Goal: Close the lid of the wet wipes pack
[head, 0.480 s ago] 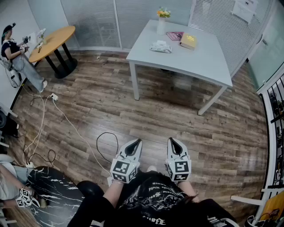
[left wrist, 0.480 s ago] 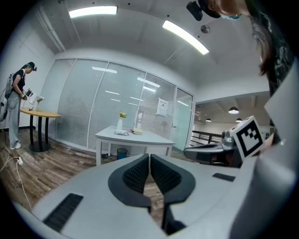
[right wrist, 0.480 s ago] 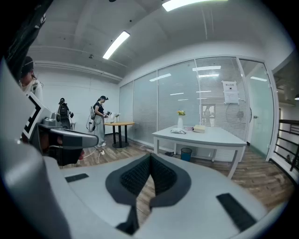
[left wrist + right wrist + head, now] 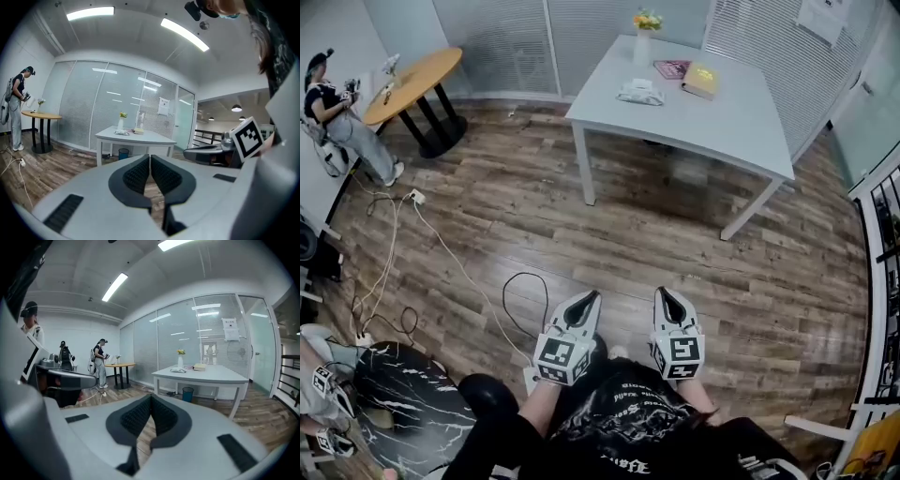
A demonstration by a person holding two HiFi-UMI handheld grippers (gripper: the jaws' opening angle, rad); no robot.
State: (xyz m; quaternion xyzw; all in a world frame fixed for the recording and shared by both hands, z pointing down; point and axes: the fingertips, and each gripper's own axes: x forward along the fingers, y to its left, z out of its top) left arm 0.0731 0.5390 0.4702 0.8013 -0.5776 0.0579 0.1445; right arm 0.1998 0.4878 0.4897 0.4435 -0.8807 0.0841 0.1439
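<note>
wet wipes pack (image 4: 639, 92) on table (image 4: 712, 131); bin (image 4: 123, 153) only in gripper views; both hand-held grippers (image 4: 584, 302) (image 4: 667, 298) closed, empty

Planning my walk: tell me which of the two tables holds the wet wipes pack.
The white rectangular table, with the flower vase and yellow book; the wet wipes pack lies near the vase. The other table is round and wooden.

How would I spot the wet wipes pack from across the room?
Look to the large white table across the wooden floor. The wet wipes pack lies near its left edge, just this side of the flower vase. It is whitish and crumpled, unlike the flat pink book and yellow box.
</note>
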